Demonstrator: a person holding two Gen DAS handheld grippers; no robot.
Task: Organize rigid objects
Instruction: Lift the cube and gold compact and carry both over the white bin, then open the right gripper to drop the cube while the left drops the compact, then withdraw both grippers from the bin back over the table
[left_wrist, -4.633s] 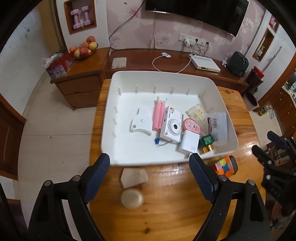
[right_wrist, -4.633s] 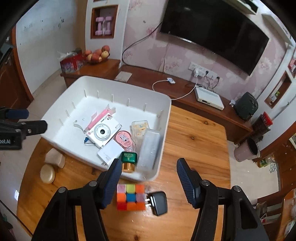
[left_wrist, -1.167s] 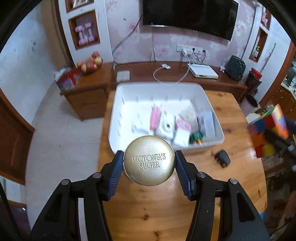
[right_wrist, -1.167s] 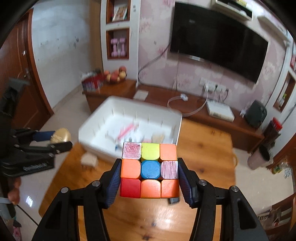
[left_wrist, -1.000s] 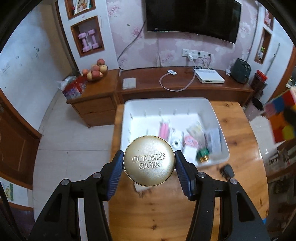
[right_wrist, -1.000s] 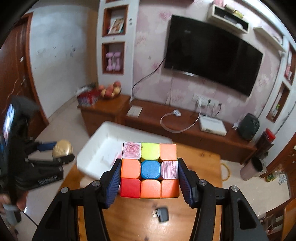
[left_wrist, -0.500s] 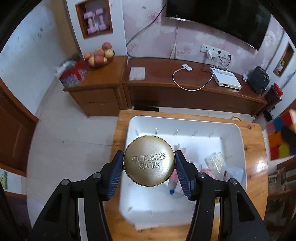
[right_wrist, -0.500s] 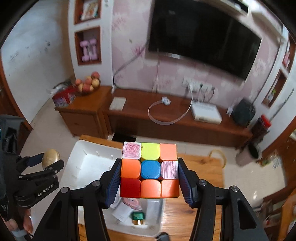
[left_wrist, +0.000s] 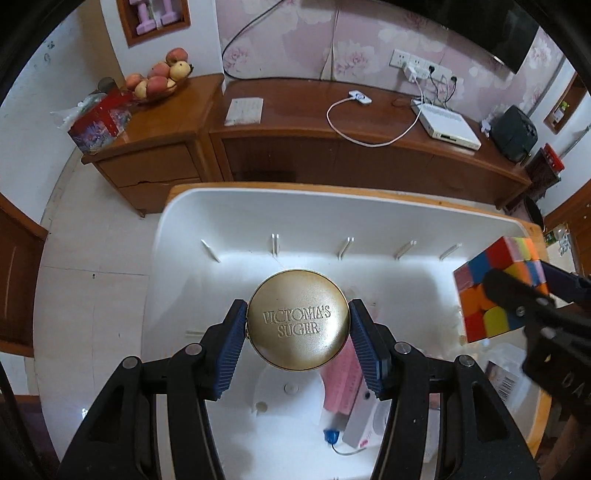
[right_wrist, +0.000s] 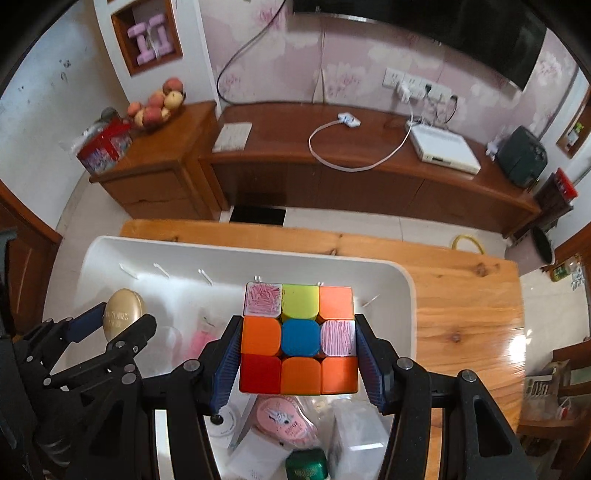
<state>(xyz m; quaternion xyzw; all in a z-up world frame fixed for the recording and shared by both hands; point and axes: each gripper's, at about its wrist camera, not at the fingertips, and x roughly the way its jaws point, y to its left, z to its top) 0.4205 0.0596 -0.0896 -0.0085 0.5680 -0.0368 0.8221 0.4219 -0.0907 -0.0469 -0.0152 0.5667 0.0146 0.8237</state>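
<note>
From the left wrist camera, the left gripper (left_wrist: 297, 328) squeezes a round gold tin (left_wrist: 297, 319) up in the air over the white bin (left_wrist: 177, 236). From the right wrist camera, the right gripper (right_wrist: 298, 354) is clamped on a colorful puzzle cube (right_wrist: 298, 338) — it hangs over the same bin, above a pink oval case (right_wrist: 286, 419) and a green box (right_wrist: 306, 467).

The left gripper (left_wrist: 297, 325) is closed, its ribbed blue pads (left_wrist: 232, 349) pressed against opposite edges of a round gold tin (left_wrist: 297, 324) held flat face to the camera. The right gripper (right_wrist: 298, 345) is likewise clamped, pads (right_wrist: 226, 363) flat against two sides of a cube (right_wrist: 298, 338). Both are raised above the tray (left_wrist: 177, 266) (each visible from the other's camera), the left one to the left of the right, apart.
</note>
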